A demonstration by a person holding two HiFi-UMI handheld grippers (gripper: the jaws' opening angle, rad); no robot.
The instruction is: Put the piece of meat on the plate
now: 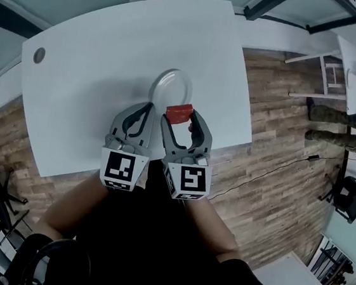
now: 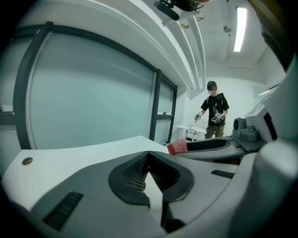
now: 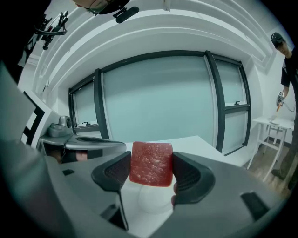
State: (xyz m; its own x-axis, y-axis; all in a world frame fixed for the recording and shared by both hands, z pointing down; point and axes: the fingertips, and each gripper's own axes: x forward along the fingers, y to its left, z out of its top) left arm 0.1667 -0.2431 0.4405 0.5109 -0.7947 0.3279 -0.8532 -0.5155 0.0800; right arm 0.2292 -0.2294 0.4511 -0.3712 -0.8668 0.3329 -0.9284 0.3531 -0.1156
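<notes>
**A:** Where is the red, square-cut piece of meat point(image 1: 179, 112) sitting now?

**B:** It is sitting between the jaws of the right gripper point(image 1: 180, 118). In the right gripper view the two dark jaws are clamping the piece of meat point(image 3: 151, 163) from both sides, at 3 and at 9 o'clock, and it is standing upright between them.

**A:** Is it touching the clear round plate point(image 1: 157, 81)?

**B:** It is not lying on it. In the head view the meat is hanging over the plate's rim at about 5 o'clock. In the right gripper view the pale plate point(image 3: 156, 199) is showing under the meat, apart from it.

**A:** What is the left gripper point(image 1: 147, 108) doing?

**B:** It is hovering just beside the right one, at its 9 o'clock, above the white worktop point(image 1: 88, 90). In the left gripper view, the left gripper point(image 2: 149, 155) is keeping its jaws together, tip against tip, with nothing between them. The same view is showing the meat point(image 2: 177, 147) at 2 o'clock, at the tip of the right gripper point(image 2: 212, 145).

**A:** Is anything else showing?

**B:** A person point(image 2: 214, 111) in dark clothes is standing far behind, on the wooden floor point(image 1: 273, 149), at 3 o'clock from the worktop.
</notes>
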